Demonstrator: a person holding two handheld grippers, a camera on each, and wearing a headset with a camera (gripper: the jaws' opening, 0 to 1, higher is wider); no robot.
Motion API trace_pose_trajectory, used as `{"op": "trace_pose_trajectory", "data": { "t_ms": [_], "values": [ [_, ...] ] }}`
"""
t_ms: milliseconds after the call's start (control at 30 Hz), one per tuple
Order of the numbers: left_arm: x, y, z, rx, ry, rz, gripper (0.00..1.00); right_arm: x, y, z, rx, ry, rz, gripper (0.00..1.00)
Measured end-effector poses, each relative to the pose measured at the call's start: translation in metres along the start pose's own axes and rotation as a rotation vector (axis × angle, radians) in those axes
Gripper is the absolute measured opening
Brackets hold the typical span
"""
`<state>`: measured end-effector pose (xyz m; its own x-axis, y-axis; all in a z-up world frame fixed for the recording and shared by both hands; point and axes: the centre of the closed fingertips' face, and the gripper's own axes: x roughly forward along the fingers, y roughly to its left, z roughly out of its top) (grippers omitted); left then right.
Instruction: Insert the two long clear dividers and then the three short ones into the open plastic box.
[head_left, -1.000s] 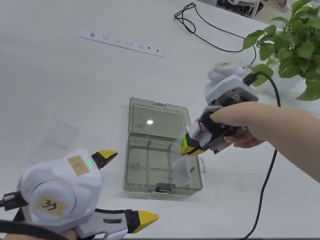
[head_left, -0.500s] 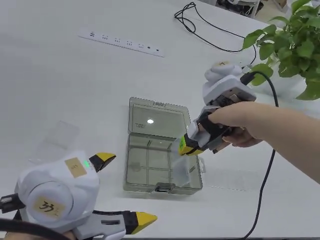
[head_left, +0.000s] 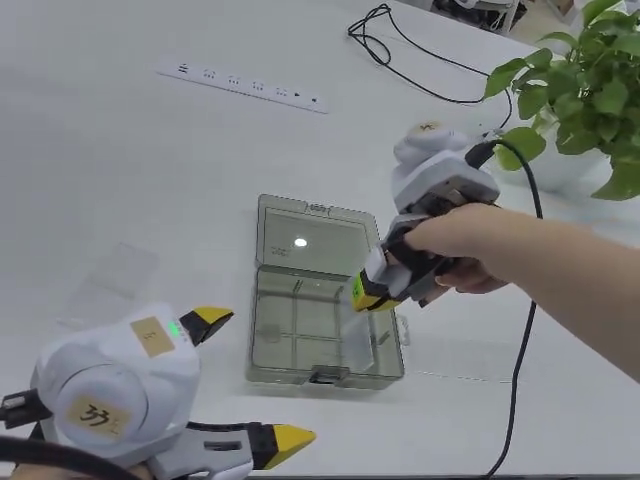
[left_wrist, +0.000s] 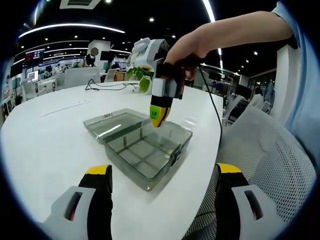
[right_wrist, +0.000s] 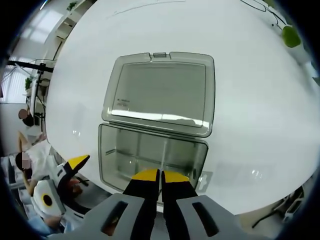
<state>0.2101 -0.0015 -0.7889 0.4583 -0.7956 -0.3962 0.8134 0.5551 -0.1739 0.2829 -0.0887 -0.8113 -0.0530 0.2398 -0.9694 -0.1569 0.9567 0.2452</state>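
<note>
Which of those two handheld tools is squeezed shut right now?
The right tool, above the open box: its yellow tips pinch a clear divider. The left tool, nearer the person, has its tips wide apart.

— What was the box (head_left: 315, 250) made of?
— Smoky see-through plastic, glossy. The table (head_left: 120, 150) under it was smooth, matt white.
— And the divider (head_left: 358, 338) over the box?
— Clear, shiny plastic, held by the right gripper (head_left: 363, 297), whose shell was matt white plastic.

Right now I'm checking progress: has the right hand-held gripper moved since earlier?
Yes: the right hand-held gripper, shut on a clear divider, has shifted left, further over the open box.
</note>
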Motion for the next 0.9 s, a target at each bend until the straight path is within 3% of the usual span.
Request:
{"op": "trace_pose_trajectory", "data": {
  "t_ms": [233, 600, 900],
  "values": [
    [-0.002, 0.002, -0.002, -0.002, 0.006, 0.005, 0.85, 0.002, 0.003, -0.004, -0.012, -0.003, -0.011, 0.02],
    [-0.003, 0.003, -0.002, -0.006, 0.009, 0.008, 0.84, 0.014, -0.003, 0.003, -0.03, -0.029, -0.034, 0.03],
    [-0.003, 0.003, -0.002, -0.007, 0.008, 0.011, 0.84, 0.013, -0.003, 0.003, -0.03, -0.039, -0.021, 0.03]
  ]
}}
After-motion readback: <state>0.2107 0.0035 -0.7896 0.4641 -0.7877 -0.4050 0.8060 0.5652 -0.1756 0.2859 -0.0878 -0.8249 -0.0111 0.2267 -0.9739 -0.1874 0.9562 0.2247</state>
